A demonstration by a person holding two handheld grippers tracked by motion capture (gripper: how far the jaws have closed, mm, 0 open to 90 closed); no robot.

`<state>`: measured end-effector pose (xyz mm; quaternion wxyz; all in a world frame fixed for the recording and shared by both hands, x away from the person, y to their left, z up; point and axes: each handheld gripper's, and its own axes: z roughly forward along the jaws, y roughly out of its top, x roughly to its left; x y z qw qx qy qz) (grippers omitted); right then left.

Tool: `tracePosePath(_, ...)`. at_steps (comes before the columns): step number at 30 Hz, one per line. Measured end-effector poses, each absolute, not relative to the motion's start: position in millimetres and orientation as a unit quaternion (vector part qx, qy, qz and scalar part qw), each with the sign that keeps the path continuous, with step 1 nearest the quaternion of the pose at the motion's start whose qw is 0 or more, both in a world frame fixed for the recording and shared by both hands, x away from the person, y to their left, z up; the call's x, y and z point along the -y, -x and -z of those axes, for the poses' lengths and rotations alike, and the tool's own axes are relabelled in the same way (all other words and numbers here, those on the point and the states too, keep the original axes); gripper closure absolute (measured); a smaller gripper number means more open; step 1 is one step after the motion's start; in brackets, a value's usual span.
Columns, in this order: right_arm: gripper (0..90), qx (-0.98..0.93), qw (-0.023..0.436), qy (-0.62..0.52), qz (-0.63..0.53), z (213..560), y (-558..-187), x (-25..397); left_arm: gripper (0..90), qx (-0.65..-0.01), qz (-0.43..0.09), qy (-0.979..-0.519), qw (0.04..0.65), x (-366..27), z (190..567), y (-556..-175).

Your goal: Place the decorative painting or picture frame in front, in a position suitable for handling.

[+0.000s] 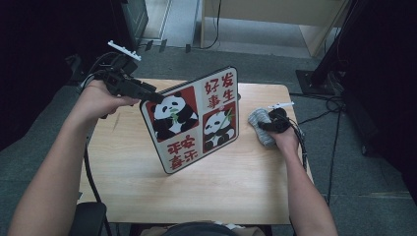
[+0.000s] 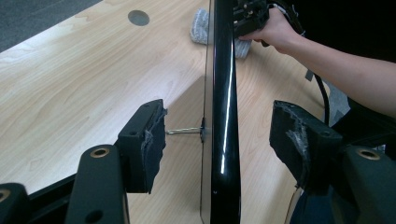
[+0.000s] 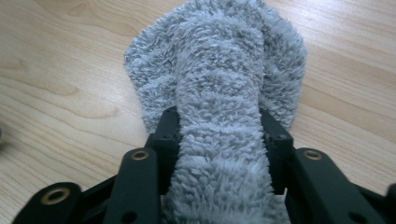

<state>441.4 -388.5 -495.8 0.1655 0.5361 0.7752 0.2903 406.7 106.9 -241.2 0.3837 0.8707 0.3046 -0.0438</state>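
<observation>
My left claw point(image 2: 217, 140) stands wide astride the stiff, glossy panda board point(image 1: 196, 118), best gripped on its edge at frame centre; my right claw point(image 3: 219, 140) pinches the soft grey cloth point(image 3: 219, 70).

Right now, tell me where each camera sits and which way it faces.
High view: above the person's side, looking forward and down on the table; both forearms, the left gripper at the panda board, the right gripper on the grey cloth.
Left gripper view: on the left gripper, looking along the panda board's edge; jaws stand apart either side.
Right gripper view: on the right gripper, facing the table; jaws pinch the grey cloth.
Shared: the grey cloth appears in all views.
</observation>
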Motion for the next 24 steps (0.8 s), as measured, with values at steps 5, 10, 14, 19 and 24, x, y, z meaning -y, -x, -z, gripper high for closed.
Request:
tracePosePath(5, 67.3, -0.772, 0.16, -0.541, -0.293, 494, -443, 391, 35.8, -0.307, 0.041, -0.868, 0.389, -110, 243, -405)
tracePosePath(10, 69.8, -0.769, 0.134, -0.546, -0.304, 482, -445, 393, 35.5, -0.309, 0.042, -0.866, 0.39, -112, 248, -402)
tracePosePath(14, 69.8, -0.77, 0.134, -0.537, -0.317, 471, -443, 394, 35.4, -0.31, 0.038, -0.863, 0.396, -117, 252, -399)
tracePosePath(19, 69.6, -0.776, 0.135, -0.519, -0.331, 448, -436, 391, 35.2, -0.314, 0.033, -0.86, 0.401, -123, 259, -394)
tracePosePath(24, 69.4, -0.779, 0.137, -0.506, -0.343, 429, -431, 389, 35.1, -0.316, 0.037, -0.859, 0.401, -127, 269, -390)
